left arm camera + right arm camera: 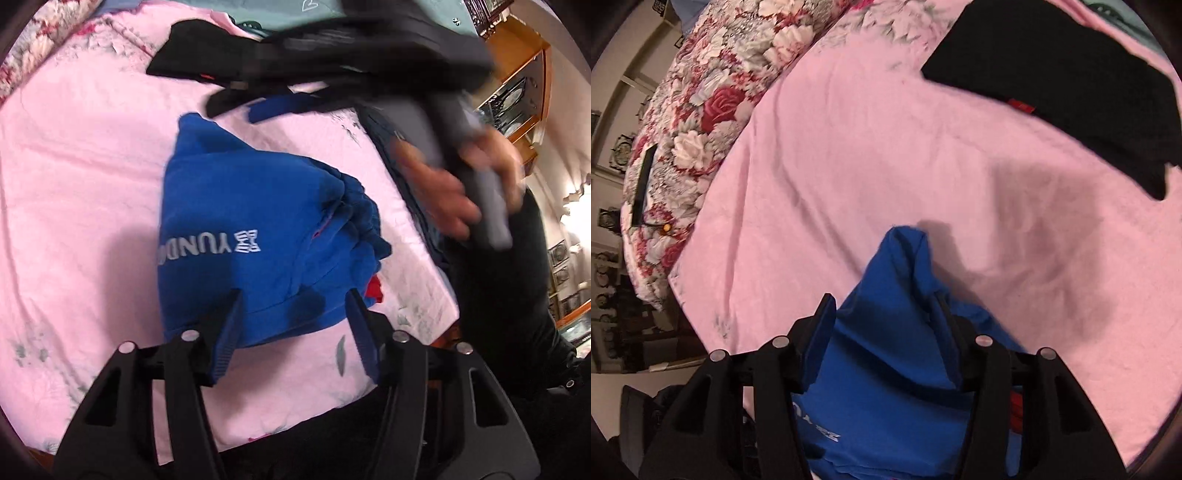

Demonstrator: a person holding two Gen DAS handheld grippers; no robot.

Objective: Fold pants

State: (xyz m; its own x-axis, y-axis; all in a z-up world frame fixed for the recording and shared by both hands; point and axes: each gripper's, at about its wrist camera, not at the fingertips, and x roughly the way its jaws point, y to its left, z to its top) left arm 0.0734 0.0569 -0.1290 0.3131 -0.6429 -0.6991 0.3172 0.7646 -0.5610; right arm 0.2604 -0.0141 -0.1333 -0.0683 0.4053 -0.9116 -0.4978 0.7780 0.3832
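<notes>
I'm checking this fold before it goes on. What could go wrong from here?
1. The right gripper has blue pants fabric bunched between its fingers; pulling could drag the folded bundle out of shape.
2. The left gripper stands over the near edge with nothing pinned, so the pants may slide on the pink sheet.
3. The black garment lies close by, and a wide swing could snag it.
</notes>
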